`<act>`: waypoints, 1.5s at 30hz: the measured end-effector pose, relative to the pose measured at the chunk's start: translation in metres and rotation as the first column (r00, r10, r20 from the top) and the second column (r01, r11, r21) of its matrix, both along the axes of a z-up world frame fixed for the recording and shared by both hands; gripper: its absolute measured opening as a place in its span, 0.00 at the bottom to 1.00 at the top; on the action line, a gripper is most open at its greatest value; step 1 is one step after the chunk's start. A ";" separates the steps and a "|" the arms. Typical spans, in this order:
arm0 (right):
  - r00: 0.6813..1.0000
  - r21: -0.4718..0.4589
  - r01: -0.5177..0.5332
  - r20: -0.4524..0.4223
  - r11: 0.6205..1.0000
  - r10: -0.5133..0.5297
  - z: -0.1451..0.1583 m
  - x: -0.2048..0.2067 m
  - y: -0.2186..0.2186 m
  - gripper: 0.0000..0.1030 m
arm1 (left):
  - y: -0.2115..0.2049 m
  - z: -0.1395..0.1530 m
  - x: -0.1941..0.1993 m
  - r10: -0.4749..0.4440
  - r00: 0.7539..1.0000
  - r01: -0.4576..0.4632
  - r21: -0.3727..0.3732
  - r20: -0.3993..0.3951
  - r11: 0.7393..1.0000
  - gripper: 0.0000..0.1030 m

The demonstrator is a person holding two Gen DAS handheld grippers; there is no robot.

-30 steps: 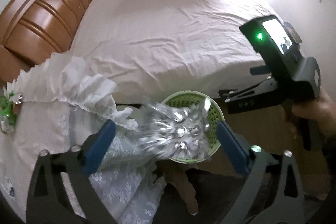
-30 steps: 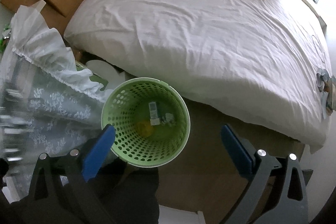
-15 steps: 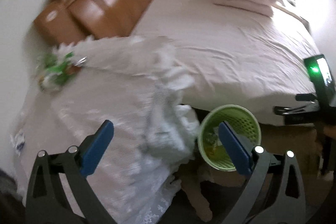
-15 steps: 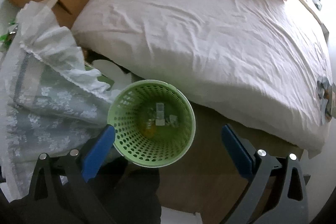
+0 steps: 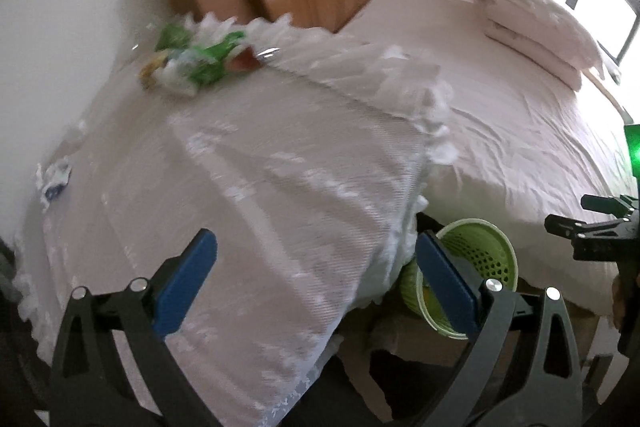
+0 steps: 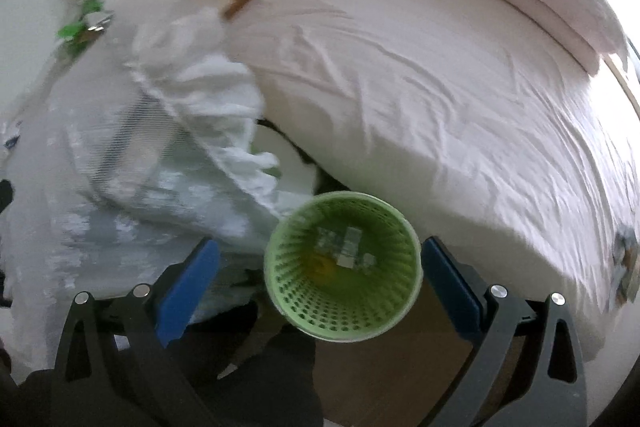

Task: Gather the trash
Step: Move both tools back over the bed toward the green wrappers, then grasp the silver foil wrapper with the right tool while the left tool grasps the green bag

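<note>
The left tongs (image 5: pixel 316 283) gape empty over a lace-covered worktop (image 5: pixel 248 187). Green-and-white trash (image 5: pixel 192 63) lies at its far edge. A green basket (image 5: pixel 476 267) stands beside the bed (image 5: pixel 500 99).

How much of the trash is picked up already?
Some is done: the green basket already holds a few scraps. Nothing is in hand now; the left gripper and right gripper are both open and empty. Still left on the lace-covered table: a green and white pile of wrappers near the wall and a small crumpled scrap at the edge.
</note>
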State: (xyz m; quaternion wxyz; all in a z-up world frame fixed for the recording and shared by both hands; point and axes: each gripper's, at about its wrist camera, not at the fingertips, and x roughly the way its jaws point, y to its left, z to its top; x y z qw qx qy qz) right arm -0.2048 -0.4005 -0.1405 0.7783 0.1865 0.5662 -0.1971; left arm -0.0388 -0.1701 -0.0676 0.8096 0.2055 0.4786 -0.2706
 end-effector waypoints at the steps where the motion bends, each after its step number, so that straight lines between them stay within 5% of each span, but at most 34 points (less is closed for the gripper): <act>1: 1.000 0.000 -0.030 0.009 1.000 0.030 0.004 0.010 0.007 0.97 | 0.005 0.000 0.003 0.018 1.000 -0.018 -0.002 0.000 1.000 0.92; 12: 0.942 -0.045 -0.323 0.078 0.945 0.326 0.033 0.139 0.084 0.97 | 0.076 0.003 0.064 0.222 0.974 -0.222 -0.004 0.036 0.975 0.92; 29: 0.843 -0.148 -0.522 0.058 0.840 0.535 0.023 0.367 0.130 0.97 | 0.080 -0.019 0.190 0.266 0.964 -0.266 -0.038 0.000 0.963 0.92; 36: 0.835 -0.116 -0.545 0.014 0.830 0.550 0.008 0.390 0.126 0.74 | 0.076 -0.016 0.207 0.255 0.967 -0.255 -0.056 -0.002 0.965 0.92; 45: 0.848 -0.038 -0.523 0.076 0.851 0.524 0.011 0.388 0.113 0.46 | 0.076 -0.020 0.207 0.266 0.963 -0.268 -0.062 -0.028 0.961 0.92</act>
